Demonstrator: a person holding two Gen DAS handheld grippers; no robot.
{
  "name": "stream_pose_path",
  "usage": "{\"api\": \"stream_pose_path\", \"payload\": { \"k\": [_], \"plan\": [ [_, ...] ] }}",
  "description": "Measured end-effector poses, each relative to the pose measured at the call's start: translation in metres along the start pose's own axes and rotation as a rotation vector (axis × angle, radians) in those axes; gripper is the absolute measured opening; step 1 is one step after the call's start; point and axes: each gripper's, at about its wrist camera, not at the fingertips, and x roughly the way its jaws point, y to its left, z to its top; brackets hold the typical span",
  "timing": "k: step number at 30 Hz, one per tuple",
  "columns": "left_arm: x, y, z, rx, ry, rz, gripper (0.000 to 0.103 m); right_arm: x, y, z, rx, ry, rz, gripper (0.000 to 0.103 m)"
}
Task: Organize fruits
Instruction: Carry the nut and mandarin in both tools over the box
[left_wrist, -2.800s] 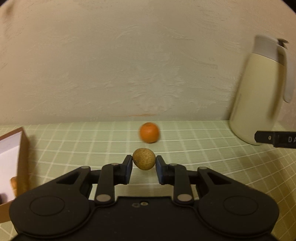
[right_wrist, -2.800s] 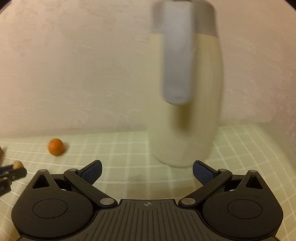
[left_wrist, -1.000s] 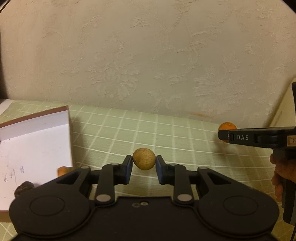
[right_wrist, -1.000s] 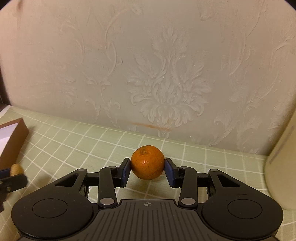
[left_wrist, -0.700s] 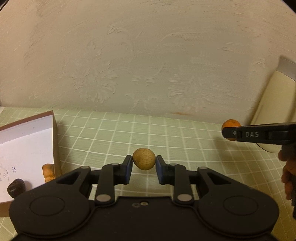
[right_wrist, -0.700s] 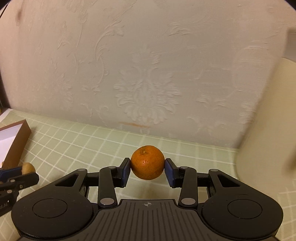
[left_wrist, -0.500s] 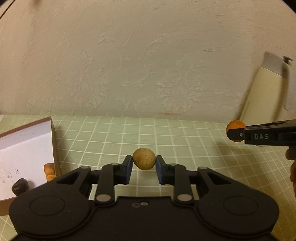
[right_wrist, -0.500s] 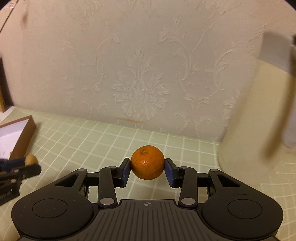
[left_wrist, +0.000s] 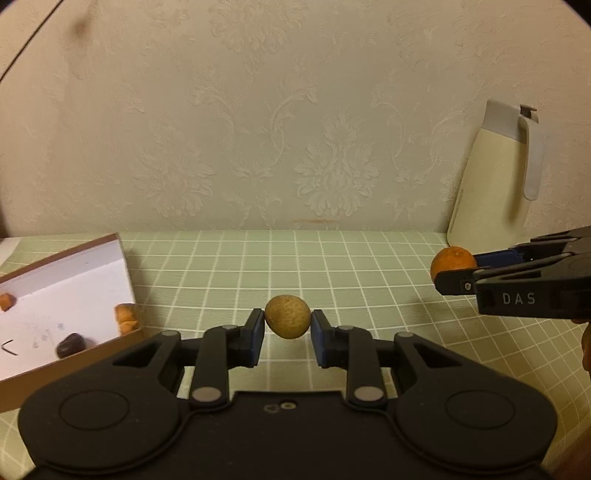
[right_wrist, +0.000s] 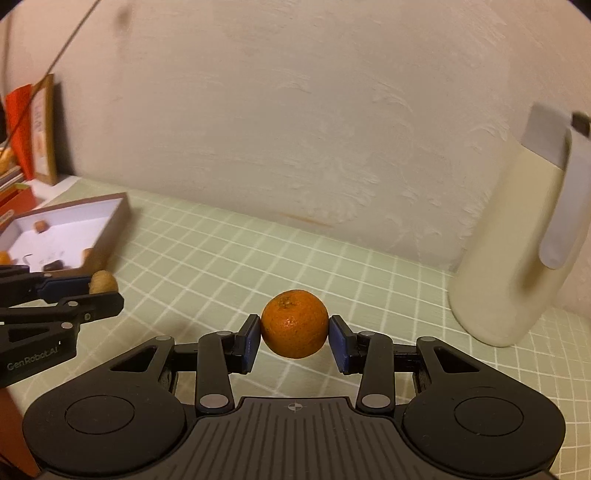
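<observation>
Left wrist cam first: the left gripper (left_wrist: 287, 334) has its blue pads clamped tight on a small tan-brown fruit (left_wrist: 287, 316), roundish and kind of rough-skinned, could be a longan or similar but honestly hard to say. It's held up off the green checked tablecloth (left_wrist: 332, 266). Off to the left sits a shallow brown box (left_wrist: 122, 254) with a white inside, and a few small bits are lying in it: a dark lump (left_wrist: 71, 345) and a couple of orangey-brown pieces (left_wrist: 125, 316). On the right edge the right gripper (left_wrist: 448, 271) pokes in sideways with a mandarin (left_wrist: 451, 260) between its fingers. Behind that, against the patterned wall, stands a cream jug (left_wrist: 487, 192) with a grey handle.

Right wrist cam: the right gripper (right_wrist: 294, 338) is closed partway, pads pressing both sides of the mandarin (right_wrist: 294, 324), stem end facing up, clear of the cloth (right_wrist: 258, 258). The left gripper (right_wrist: 98, 293) shows at the left edge, carrying the tan fruit (right_wrist: 103, 282), just in front of the box (right_wrist: 118, 218). The jug (right_wrist: 517, 251) is on the right, a bit blurred. Some reddish stuff is stacked at the far left, too smeared to make out.
</observation>
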Motion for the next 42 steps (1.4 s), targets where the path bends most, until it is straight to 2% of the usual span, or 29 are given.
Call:
{"api": "stream_pose_path", "payload": {
  "k": [10, 17, 25, 35, 42],
  "plan": [
    [-0.041, 0.039, -0.016, -0.026, -0.016, 0.065, 0.018, -0.007, 0.055, 0.008, -0.068, -0.024, 0.100, 0.040],
    [-0.068, 0.098, -0.023, -0.085, -0.036, 0.189, 0.018, -0.006, 0.108, 0.027, -0.114, -0.070, 0.198, 0.040],
    [-0.092, 0.158, -0.031, -0.171, -0.043, 0.312, 0.018, 0.010, 0.164, 0.045, -0.147, -0.085, 0.290, 0.040],
    [-0.101, 0.224, -0.022, -0.240, -0.077, 0.438, 0.018, 0.041, 0.211, 0.068, -0.160, -0.091, 0.328, 0.040],
    [-0.095, 0.249, -0.021, -0.289, -0.080, 0.463, 0.018, 0.063, 0.231, 0.086, -0.112, -0.108, 0.349, 0.040]
  ]
}}
